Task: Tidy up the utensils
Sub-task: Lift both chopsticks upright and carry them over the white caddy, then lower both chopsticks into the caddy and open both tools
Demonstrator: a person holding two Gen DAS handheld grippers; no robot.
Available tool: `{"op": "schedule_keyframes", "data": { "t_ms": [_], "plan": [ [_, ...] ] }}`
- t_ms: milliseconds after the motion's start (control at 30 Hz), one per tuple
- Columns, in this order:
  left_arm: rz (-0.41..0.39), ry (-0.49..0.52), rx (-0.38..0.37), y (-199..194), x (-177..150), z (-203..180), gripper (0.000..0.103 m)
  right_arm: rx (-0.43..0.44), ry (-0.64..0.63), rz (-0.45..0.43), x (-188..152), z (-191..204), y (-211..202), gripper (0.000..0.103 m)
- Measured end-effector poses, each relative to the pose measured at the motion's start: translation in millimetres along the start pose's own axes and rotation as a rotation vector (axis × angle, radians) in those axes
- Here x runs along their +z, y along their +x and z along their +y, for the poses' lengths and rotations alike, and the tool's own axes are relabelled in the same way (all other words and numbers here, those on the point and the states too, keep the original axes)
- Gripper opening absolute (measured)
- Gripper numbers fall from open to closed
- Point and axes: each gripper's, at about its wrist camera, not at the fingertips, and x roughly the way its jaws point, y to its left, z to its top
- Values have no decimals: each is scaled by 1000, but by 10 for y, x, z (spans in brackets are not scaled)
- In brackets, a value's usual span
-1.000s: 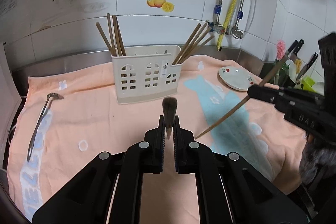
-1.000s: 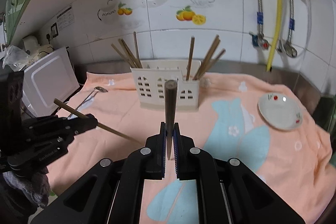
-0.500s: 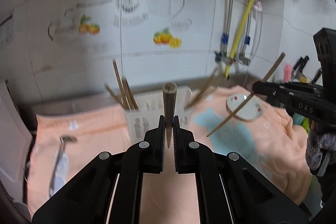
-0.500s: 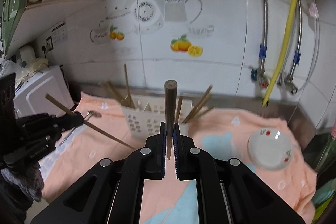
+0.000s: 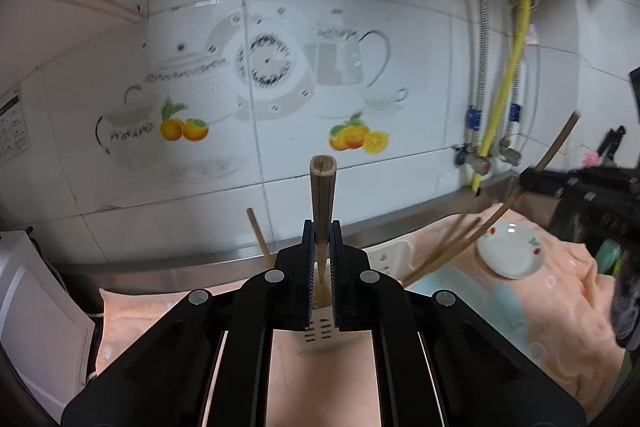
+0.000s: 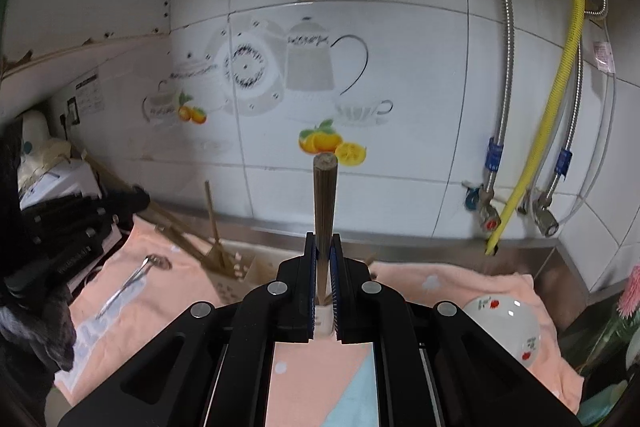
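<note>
Now, left gripper (image 5: 322, 259): fingers pinching chopstick (image 5: 323, 195)
right gripper (image 6: 323, 267): fingers pinching second chopstick (image 6: 325, 203)
risk: thin sticks pivot, miss holder (image 5: 390, 255) slots

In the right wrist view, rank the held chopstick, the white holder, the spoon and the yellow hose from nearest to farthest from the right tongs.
1. Chopstick: clamped upright in the right tongs.
2. White holder: just beyond the tips, slightly left.
3. Spoon: far left, lying on the towel.
4. Yellow hose: on the back wall, right.
</note>
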Motion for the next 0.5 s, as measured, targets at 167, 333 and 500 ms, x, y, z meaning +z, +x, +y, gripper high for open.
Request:
{"op": "schedule_keyframes", "data": {
  "t_ms": [167, 333, 500],
  "plan": [
    [52, -33, -1, 247, -82, 103, 6, 1, 5, 0, 103, -41, 170, 7],
    [95, -48, 0, 414, -161, 161, 6, 14, 17, 35, 45, -45, 390, 7],
    [118, -47, 6, 520, -190, 180, 6, 24, 28, 94, -79, -32, 650, 7]
  ]
}}
